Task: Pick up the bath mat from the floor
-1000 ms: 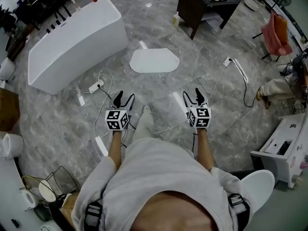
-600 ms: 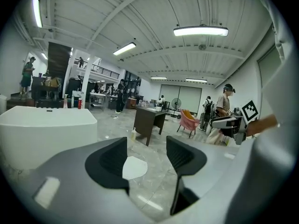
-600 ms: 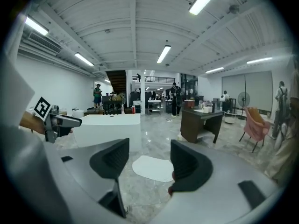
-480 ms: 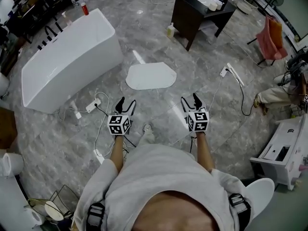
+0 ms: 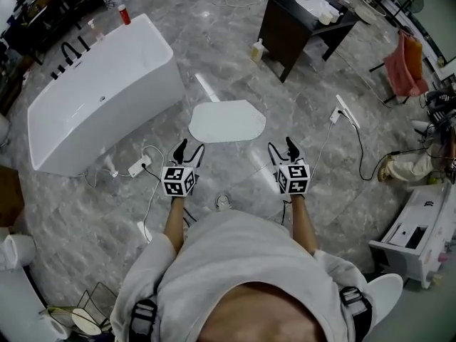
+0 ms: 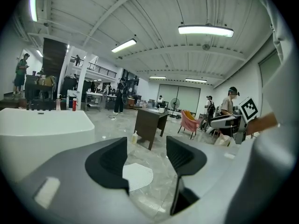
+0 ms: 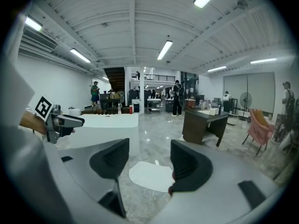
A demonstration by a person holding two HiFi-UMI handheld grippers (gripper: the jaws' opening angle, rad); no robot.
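A person stands on a grey marbled floor (image 5: 85,212) in a large workshop, holding a gripper in each hand out ahead, both tilted slightly down toward a white bath mat (image 5: 226,121) that lies flat on the floor just in front of them. The left gripper (image 5: 189,147) has its jaws apart with nothing between them (the mat shows only in the distance through the gap), and the right gripper (image 5: 281,145) likewise has its jaws spread wide and empty. Neither touches the mat. A white bathtub (image 5: 100,91) stands to the mat's left, a white power strip (image 5: 137,167) and its cable lie near the tub's foot, and a dark surface (image 5: 303,20) on legs sits beyond the mat to the right, with a pink chair (image 5: 404,66) farther right
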